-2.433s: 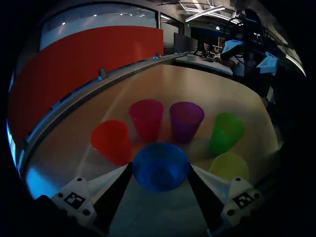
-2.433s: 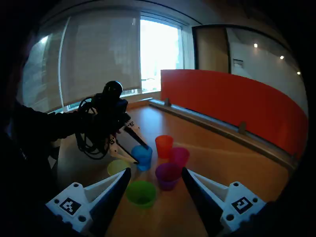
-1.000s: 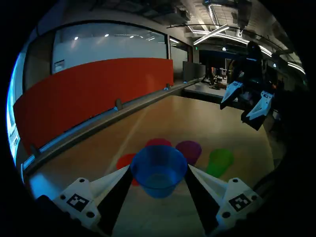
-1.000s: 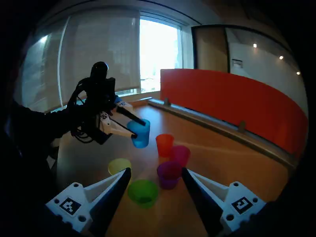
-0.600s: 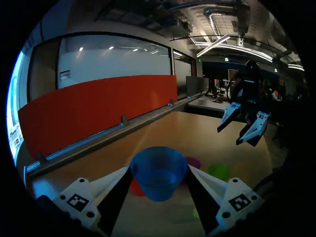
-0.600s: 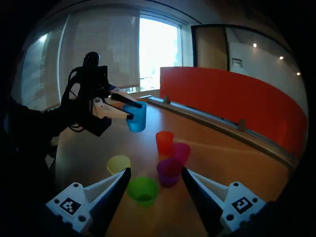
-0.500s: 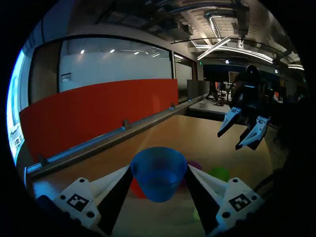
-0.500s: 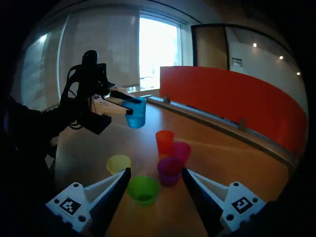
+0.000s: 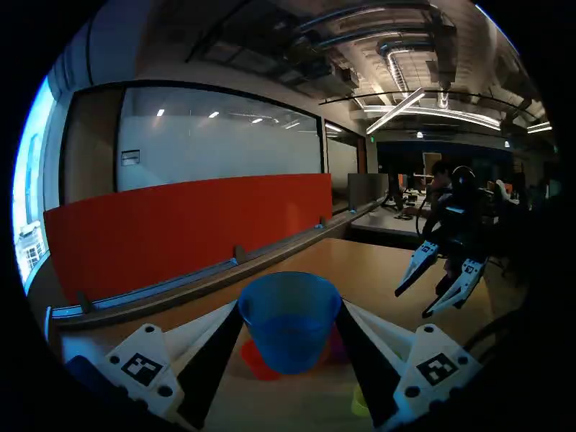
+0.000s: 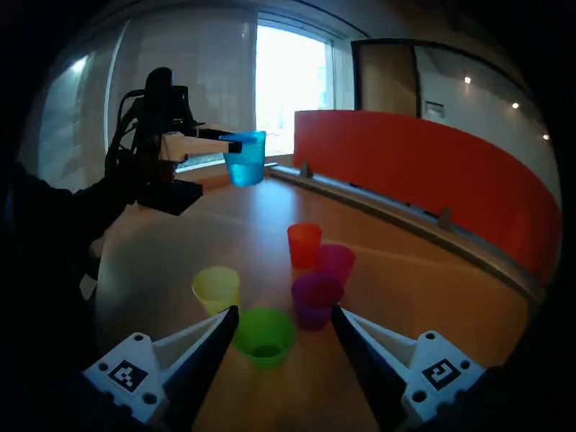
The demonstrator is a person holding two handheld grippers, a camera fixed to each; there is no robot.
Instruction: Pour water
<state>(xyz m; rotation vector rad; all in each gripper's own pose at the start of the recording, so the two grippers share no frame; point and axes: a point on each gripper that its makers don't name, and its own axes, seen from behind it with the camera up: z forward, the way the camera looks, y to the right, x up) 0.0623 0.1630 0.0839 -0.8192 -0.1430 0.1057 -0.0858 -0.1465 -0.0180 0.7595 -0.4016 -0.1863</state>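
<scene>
Blue cup (image 9: pixel 289 327) (upright), left tool (image 9: pixel 288 309) clamping it — aloft

Held cup (image 10: pixel 245 164) above table (image 10: pixel 425 288) (five cups (image 10: pixel 315 297) clustered on it).

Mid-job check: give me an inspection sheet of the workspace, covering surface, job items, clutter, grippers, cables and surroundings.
Surface: wooden table, no spill visible.
Job's things: translucent blue plastic cup upright, held in the air above the table, looks part-filled; red plastic cup, pink plastic cup, purple plastic cup, green plastic cup and yellow plastic cup stand upright in a cluster on the table.
Clutter: nothing seen.
Grippers: left gripper shut on the blue cup; right gripper open, holding nothing.
Cables: black cables bunched on the left gripper's body.
Surroundings: red partition panel along the table's edge; bright window; ceiling strip lights.
</scene>
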